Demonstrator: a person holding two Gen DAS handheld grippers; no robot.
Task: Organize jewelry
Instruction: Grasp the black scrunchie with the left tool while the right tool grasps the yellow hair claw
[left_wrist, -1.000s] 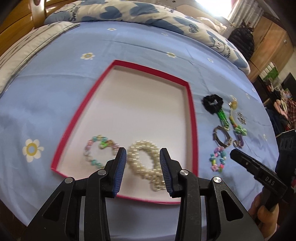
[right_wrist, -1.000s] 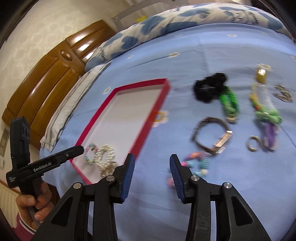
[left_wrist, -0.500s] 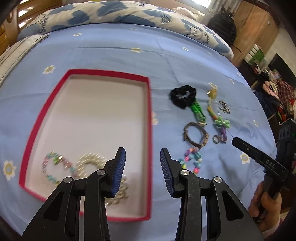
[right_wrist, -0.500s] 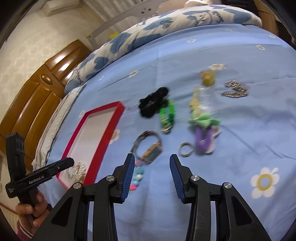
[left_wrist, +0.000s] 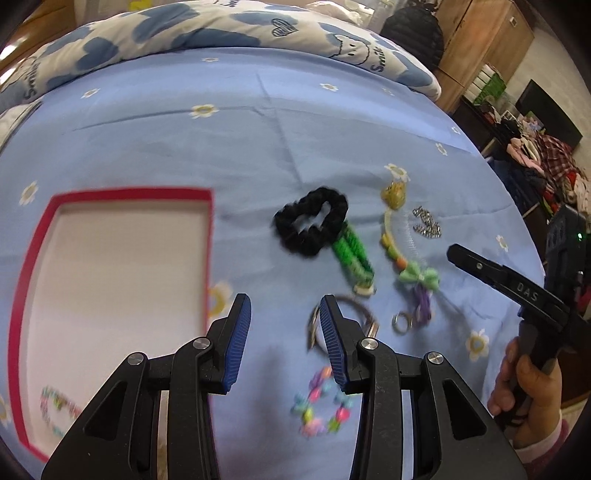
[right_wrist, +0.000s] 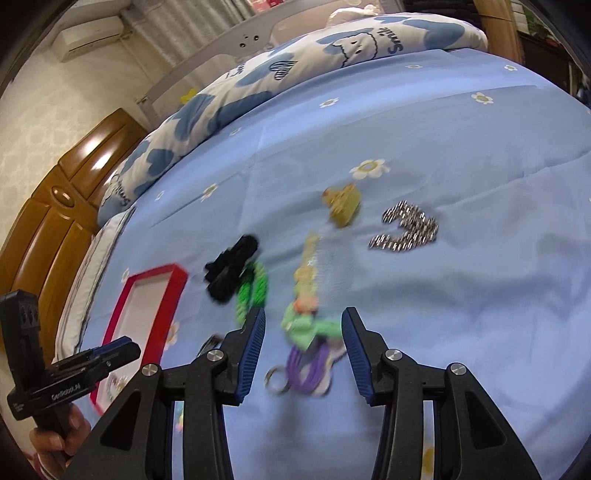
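On the bed, ahead of both claws: loose jewelry on the blue sheet.
Left claw (left_wrist: 284, 321): part open, empty; poised over bare sheet between tray and pieces, bangle (left_wrist: 351, 314) just behind its right finger.
Right claw (right_wrist: 303, 339): jaws opening, nothing gripped; bow charm (right_wrist: 306, 328) between the fingers, likely next pick.
Tray (left_wrist: 207, 258): left of left claw, beaded bracelet (left_wrist: 59, 410) inside.
Bead ring (left_wrist: 321, 406): below left claw, unsorted.

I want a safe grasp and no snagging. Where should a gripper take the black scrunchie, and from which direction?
Probably from above, jaws straddling the band of the black scrunchie on its far arc: the near edge touches the green braided bracelet, and the loop lies flat on the bedsheet.
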